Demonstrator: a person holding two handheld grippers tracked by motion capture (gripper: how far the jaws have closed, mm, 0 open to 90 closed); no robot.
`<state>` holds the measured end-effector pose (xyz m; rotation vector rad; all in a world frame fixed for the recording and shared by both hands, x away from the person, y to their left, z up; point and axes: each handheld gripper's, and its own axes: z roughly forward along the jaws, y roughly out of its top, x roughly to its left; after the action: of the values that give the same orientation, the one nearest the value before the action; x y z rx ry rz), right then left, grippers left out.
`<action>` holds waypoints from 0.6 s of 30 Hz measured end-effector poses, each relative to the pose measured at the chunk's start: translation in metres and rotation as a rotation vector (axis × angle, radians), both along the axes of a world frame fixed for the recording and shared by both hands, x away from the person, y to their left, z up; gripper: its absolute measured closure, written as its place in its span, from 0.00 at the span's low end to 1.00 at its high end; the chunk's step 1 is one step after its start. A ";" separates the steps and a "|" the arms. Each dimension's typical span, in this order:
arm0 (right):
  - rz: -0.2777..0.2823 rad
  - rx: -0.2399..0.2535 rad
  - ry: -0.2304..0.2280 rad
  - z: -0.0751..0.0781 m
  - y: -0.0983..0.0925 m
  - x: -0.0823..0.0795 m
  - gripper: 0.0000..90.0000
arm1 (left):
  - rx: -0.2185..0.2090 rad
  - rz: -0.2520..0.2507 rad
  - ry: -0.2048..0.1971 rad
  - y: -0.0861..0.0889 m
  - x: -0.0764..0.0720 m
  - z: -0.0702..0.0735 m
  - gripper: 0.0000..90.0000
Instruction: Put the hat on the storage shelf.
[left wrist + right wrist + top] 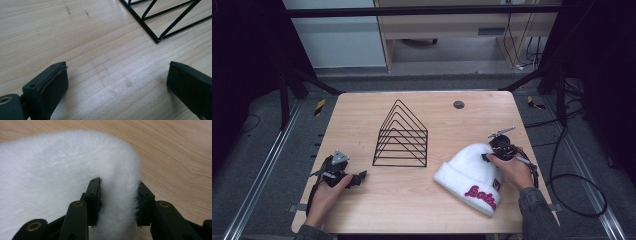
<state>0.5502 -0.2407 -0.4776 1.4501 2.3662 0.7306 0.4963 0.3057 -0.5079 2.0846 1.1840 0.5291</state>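
White beanie [62, 170] apparently pinched between right gripper [119, 202] fingers; left gripper [117, 82] fingers wide apart over bare table [75, 37].

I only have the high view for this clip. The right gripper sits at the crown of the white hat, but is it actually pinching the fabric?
Observer: Yes. In the right gripper view the right gripper has a fold of the white hat between its jaws, both pads pressed into the fur.
Operator: And the left one, holding anything?
Observer: No. The left gripper is wide open over bare table.
Operator: How near is it to the rack?
Observer: A corner of the black wire rack lies ahead of its jaws, apart from them.
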 end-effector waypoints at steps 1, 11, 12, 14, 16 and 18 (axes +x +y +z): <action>0.000 0.000 0.000 0.000 0.000 0.000 0.71 | 0.000 0.000 0.000 0.000 0.000 0.000 0.03; 0.026 0.028 0.024 -0.002 -0.001 0.000 0.86 | 0.001 -0.001 0.000 0.000 0.000 0.000 0.03; 0.034 0.020 0.021 -0.001 0.000 0.000 0.87 | 0.001 -0.001 0.000 0.000 0.000 0.000 0.03; 0.050 -0.005 0.012 0.001 0.002 -0.002 0.89 | 0.001 -0.004 0.001 0.000 0.000 0.000 0.03; 0.071 -0.040 -0.040 0.007 0.006 -0.007 0.89 | 0.004 -0.008 0.000 0.000 -0.001 0.001 0.04; 0.094 -0.065 -0.104 0.015 0.011 -0.015 0.90 | -0.001 -0.014 -0.005 0.000 -0.001 0.001 0.05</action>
<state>0.5352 -0.2300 -0.4623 1.2512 2.3685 0.7272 0.4949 0.3057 -0.5073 2.0881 1.1662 0.5271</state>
